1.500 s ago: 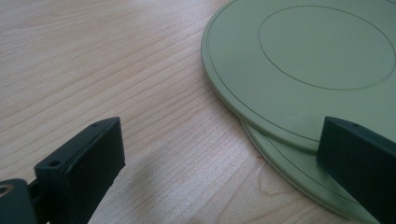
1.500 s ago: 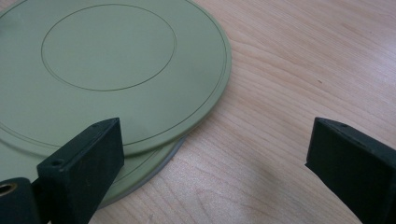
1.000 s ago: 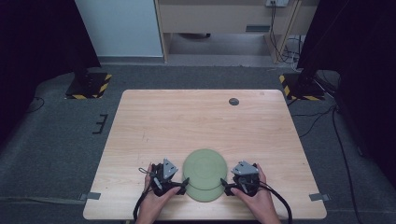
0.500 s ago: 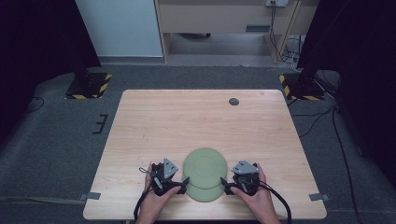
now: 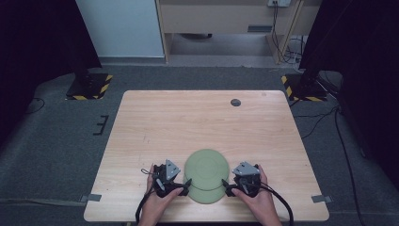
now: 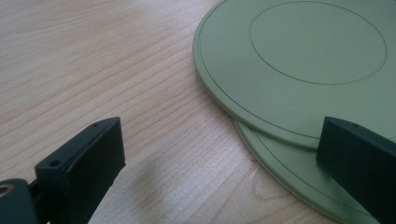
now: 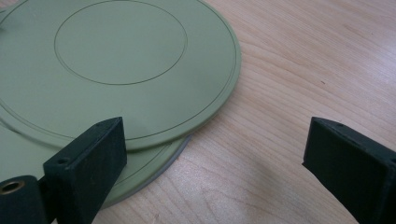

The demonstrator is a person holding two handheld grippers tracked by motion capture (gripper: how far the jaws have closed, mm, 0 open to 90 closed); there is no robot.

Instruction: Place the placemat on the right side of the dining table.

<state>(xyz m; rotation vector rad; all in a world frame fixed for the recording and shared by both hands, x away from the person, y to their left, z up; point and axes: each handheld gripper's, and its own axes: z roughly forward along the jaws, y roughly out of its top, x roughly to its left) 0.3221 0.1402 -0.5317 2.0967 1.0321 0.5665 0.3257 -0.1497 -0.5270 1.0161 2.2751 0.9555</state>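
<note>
At the near edge of the surface (image 5: pixel 155 122), two stacked green plates (image 5: pixel 205 172) sit slightly offset, left gripper (image 5: pixel 180 189) and right gripper (image 5: pixel 230 190) flanking them, jaws spread, nothing gripped yet.

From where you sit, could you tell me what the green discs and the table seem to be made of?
Upper green disc: matte, probably moulded plastic or silicone, with an even colour, thin rim and fine concentric grooves. Lower green disc: looks the same. Table: light wood or wood-look laminate, with visible grain lines and low sheen.

Left gripper (image 5: pixel 184 187) — jaws wide apart; right gripper (image 5: pixel 229 188) — same, each hand-held, low.
</note>
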